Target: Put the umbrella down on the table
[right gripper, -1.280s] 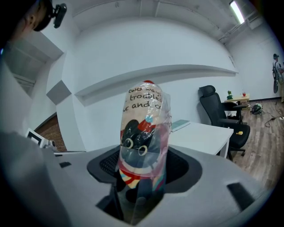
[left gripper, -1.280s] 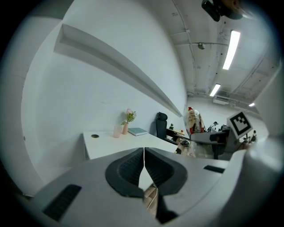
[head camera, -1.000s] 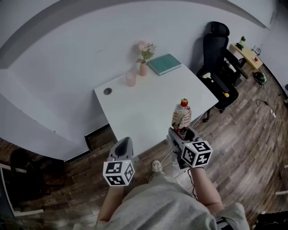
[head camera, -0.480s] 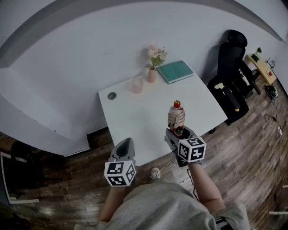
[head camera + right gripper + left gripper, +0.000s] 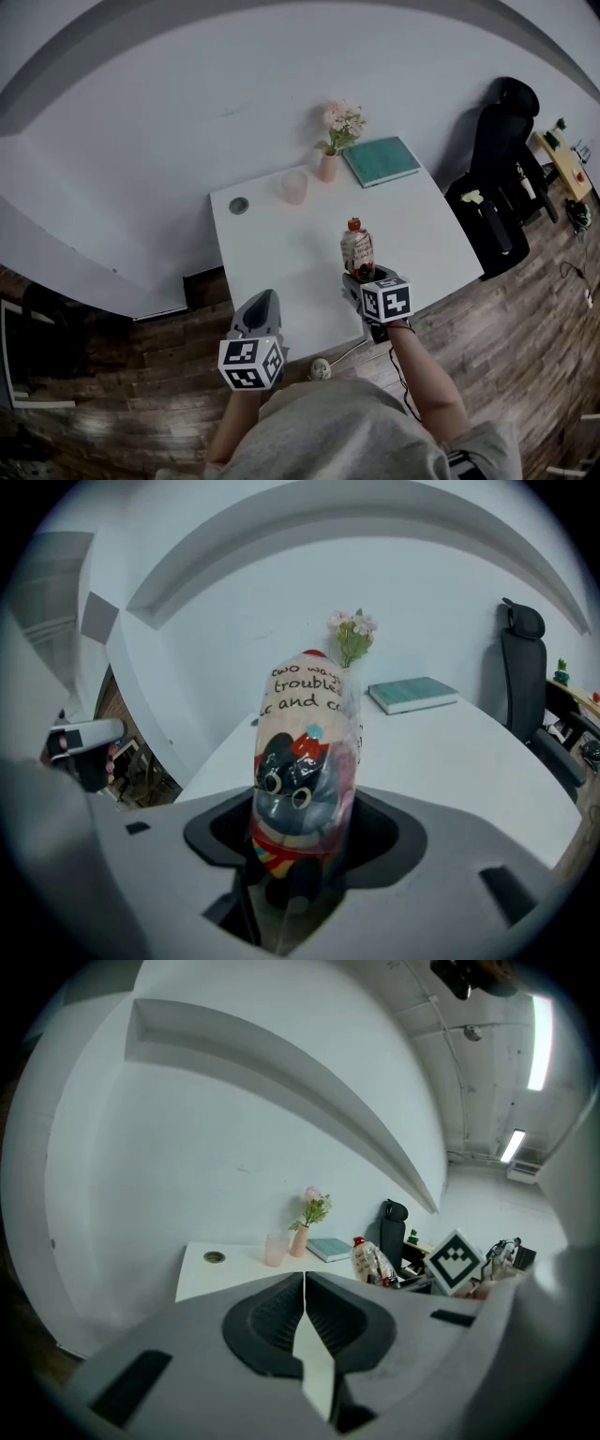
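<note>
umbrella [image 5: 305, 771] seemingly glossy plastic; table [image 5: 281, 246] matt

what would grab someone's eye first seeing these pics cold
The eye lands first on the umbrella, folded, cartoon-printed and red-tipped, standing clamped in the right gripper over the near part of the white table. Next come the pink vase of flowers, the pink cup and the teal book along the table's far edge. The left gripper hangs shut and empty by the near left corner.
</note>
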Demonstrator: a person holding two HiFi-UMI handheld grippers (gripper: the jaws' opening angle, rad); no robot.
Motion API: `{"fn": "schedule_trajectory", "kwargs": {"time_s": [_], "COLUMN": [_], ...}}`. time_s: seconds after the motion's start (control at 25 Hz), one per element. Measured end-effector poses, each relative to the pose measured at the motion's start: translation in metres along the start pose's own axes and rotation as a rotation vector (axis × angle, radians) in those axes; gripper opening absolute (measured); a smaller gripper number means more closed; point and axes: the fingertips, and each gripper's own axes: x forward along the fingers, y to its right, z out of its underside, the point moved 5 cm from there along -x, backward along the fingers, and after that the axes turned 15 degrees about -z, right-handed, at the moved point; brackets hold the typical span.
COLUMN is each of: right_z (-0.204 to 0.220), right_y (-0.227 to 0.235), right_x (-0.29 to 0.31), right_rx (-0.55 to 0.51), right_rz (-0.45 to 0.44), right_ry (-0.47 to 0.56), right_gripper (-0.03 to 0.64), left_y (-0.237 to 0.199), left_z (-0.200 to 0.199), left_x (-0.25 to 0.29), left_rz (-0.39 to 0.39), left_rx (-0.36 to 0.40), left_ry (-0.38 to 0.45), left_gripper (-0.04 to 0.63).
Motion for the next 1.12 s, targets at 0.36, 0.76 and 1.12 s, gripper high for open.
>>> {"fn": "schedule_trajectory", "kwargs": {"time_s": [0.36, 0.76, 1.12], "right_z": [0.002, 0.009, 0.012], "right_y": [0.042, 0.071, 0.075], "right_x": [0.048, 0.091, 0.104], "right_rx": [-0.006, 0.036, 0.012], "right_rz": [0.004, 0.001, -0.008], "right_ry": [-0.186, -0.353, -0.426], "right_gripper": [0.264, 0.264, 0.273], "left_y": [0.004, 0.003, 0.013], "left_z": [0.002, 0.0, 0.0], "left_x": [0.029, 0.052, 0.064], "left_rz": [-0.031, -0.055, -0.04], "left_rx": [-0.002, -0.003, 0.01], "left_ry": [-0.02, -0.042, -0.056], "left_gripper": [0.008, 0.009, 0.009]}}
